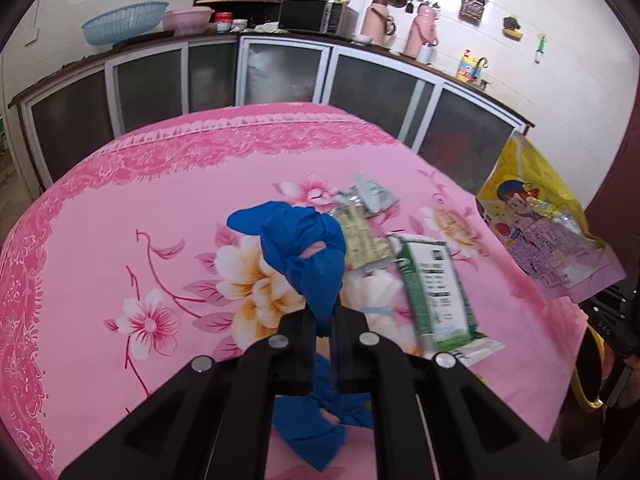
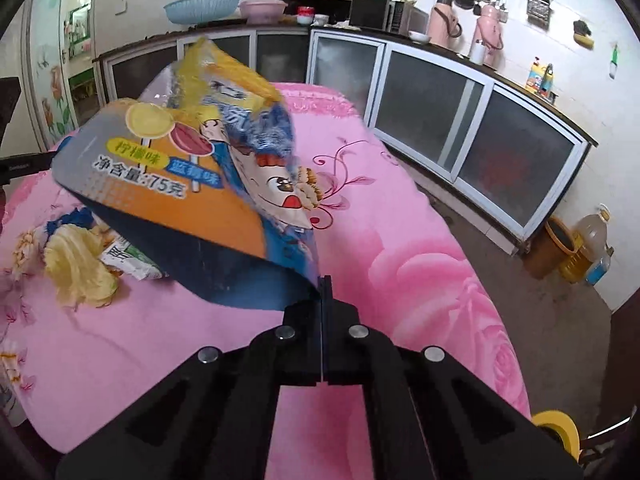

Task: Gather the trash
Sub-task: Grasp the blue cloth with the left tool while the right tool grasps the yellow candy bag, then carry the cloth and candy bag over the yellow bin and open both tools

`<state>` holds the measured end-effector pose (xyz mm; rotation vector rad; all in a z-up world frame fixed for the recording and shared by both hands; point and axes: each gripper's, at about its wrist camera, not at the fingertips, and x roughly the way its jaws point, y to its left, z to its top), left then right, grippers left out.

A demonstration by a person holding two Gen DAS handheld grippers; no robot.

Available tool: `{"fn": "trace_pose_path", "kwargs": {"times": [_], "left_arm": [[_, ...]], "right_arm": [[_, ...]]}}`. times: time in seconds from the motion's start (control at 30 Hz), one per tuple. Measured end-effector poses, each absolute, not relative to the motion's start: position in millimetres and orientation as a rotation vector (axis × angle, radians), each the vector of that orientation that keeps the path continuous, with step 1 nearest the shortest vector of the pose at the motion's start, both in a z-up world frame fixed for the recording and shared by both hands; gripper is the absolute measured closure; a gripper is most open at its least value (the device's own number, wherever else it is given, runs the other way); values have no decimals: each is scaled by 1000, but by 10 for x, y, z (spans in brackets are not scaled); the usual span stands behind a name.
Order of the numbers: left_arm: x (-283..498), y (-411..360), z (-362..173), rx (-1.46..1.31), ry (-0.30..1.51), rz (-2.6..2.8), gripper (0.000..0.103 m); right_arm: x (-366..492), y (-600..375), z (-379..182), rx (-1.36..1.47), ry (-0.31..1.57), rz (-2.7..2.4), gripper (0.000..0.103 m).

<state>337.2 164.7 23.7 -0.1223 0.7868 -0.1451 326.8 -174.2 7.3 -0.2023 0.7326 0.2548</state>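
Observation:
My left gripper is shut on a crumpled blue glove and holds it above the pink flowered tablecloth. Behind the glove lie a green and white packet, a pale yellow wrapper and a small silver sachet. My right gripper is shut on the corner of a large orange and yellow candy bag, lifted over the table; the bag also shows in the left wrist view. In the right wrist view a yellow crumpled wrapper and the green packet lie at the left.
Glass-door cabinets run behind the table, with basins, a microwave and pink thermoses on top. A yellow bin rim shows at the table's right edge. An oil bottle stands on the floor at the right.

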Motion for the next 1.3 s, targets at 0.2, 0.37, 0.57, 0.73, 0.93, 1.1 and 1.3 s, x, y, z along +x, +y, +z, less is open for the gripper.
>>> {"fn": "trace_pose_path", "kwargs": {"times": [0.2, 0.37, 0.57, 0.73, 0.93, 1.1, 1.3], "left_arm": [[3215, 1264, 443, -91, 748, -218, 98], [3109, 693, 572, -60, 722, -334, 98], [2968, -216, 639, -3, 707, -508, 98], [2822, -1043, 594, 40, 719, -660, 98], [2563, -1960, 484, 92, 735, -829, 98], [2407, -2532, 357, 113, 767, -923, 98], [2335, -2991, 62, 145, 829, -971, 98]], "right_arm": [[2837, -2132, 257, -149, 698, 183, 103], [2387, -2630, 382, -110, 679, 86, 103], [1821, -3316, 433, -60, 675, -60, 103], [1350, -3887, 365, -8, 700, -187, 103], [912, -4465, 173, 55, 748, -327, 103], [695, -4745, -23, 89, 796, -408, 103], [679, -4926, -337, 133, 867, -464, 103]]}}
